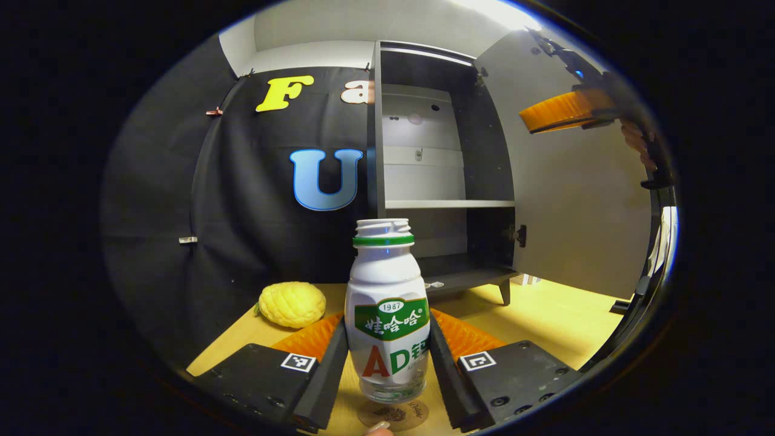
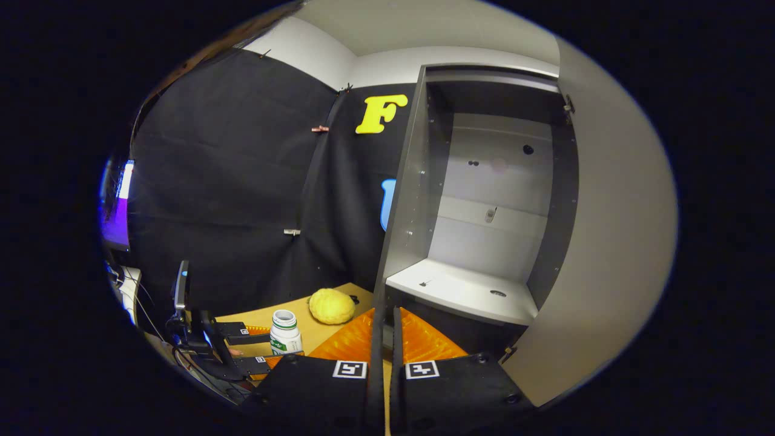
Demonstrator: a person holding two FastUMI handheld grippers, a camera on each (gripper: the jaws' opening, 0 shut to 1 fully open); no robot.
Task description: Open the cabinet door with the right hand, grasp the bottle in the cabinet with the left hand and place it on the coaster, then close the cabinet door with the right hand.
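Left fingers (image 1: pixel 387 363) flank the bottle (image 1: pixel 387 315) over the coaster (image 1: pixel 393 415), contact unclear; light, smooth plastic, best held mid-body. Right fingers (image 2: pixel 381 339) together.

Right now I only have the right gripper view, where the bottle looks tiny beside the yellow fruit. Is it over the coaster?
Observer: Yes. In the left gripper view the bottle is directly above the coaster, with the left gripper pressing a finger against each side. I cannot tell whether it touches down.
Operator: Where is my gripper relative to the door?
Observer: The right gripper is high up, in front of the open cabinet door.
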